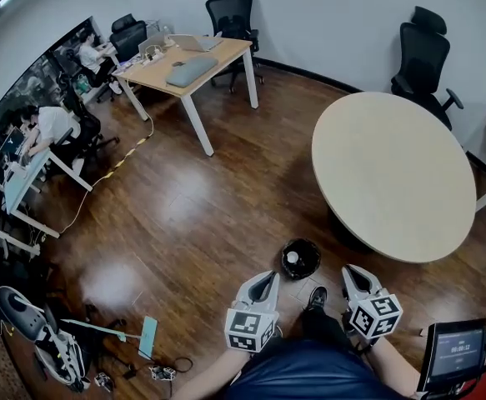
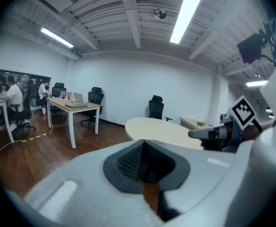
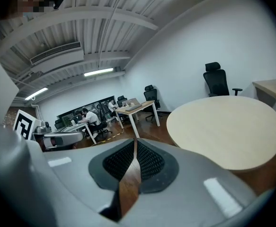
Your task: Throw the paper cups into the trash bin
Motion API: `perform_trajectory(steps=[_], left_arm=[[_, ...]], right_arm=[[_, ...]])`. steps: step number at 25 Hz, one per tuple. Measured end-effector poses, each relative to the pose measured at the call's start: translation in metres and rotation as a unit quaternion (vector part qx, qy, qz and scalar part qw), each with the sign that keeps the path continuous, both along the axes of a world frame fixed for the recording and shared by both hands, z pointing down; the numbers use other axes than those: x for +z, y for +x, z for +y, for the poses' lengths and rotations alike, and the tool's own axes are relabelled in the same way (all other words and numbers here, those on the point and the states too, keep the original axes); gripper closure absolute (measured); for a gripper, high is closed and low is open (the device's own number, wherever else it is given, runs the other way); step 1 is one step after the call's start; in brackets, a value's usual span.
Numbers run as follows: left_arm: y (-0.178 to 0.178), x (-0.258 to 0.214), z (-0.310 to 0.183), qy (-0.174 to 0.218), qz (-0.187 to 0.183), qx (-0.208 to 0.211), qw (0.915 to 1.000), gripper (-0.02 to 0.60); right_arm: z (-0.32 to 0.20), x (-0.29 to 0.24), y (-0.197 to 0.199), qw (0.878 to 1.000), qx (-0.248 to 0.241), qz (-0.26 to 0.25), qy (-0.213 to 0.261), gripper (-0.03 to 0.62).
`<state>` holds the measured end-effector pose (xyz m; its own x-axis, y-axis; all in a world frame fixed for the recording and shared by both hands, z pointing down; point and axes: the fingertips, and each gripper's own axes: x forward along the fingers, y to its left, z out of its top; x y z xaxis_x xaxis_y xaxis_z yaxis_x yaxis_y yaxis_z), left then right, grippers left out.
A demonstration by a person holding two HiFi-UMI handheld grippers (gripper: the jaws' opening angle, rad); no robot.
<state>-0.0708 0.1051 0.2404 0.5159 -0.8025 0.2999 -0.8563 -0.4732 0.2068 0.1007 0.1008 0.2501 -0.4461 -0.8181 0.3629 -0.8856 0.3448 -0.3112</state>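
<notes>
Head view: round black trash bin (image 1: 315, 262) on the dark wood floor (image 1: 192, 215) at lower centre, just above the two grippers, with a small white object (image 1: 293, 257) inside, likely a paper cup but too small to be sure. The round beige table (image 1: 388, 173) at right is bare and no other cup shows anywhere. The left gripper (image 1: 267, 277) and right gripper (image 1: 353, 272) sit at the bottom edge, either side of the bin, both pointing up-frame. Left gripper view: jaws clenched together at the tips with nothing between them, only a sliver of floor lower down; the table lies beyond at centre, and the right gripper shows at the right edge. Right gripper view: jaws pressed shut and empty, a thin strip of floor between the pads; table at right, left gripper at the left edge. Judgement: the disposal step looks finished or nearly so. The next move calls for checking for any remaining cup; if one turns up, open the jaws, grasp it and carry it over the bin.
</notes>
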Motion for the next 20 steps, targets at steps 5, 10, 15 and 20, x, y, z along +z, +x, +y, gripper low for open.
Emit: perform_trajectory(steps=[5, 10, 15, 20], left_arm=[[-0.006, 0.016, 0.041, -0.031, 0.011, 0.018, 0.9993, 0.578], [-0.001, 0.001, 0.064, -0.018, 0.01, 0.031, 0.9993, 0.578], [0.014, -0.014, 0.074, -0.006, 0.008, 0.029, 0.9995, 0.578], [0.043, -0.018, 0.089, 0.001, -0.011, 0.044, 0.999, 0.578]], right_arm=[[0.046, 0.013, -0.016, 1.0, 0.002, 0.005, -0.026, 0.568], [0.069, 0.007, -0.024, 1.0, -0.005, 0.001, -0.022, 0.568], [0.072, 0.001, -0.019, 1.0, -0.017, -0.007, -0.012, 0.568], [0.08, -0.016, -0.009, 0.999, -0.034, -0.024, 0.004, 0.579]])
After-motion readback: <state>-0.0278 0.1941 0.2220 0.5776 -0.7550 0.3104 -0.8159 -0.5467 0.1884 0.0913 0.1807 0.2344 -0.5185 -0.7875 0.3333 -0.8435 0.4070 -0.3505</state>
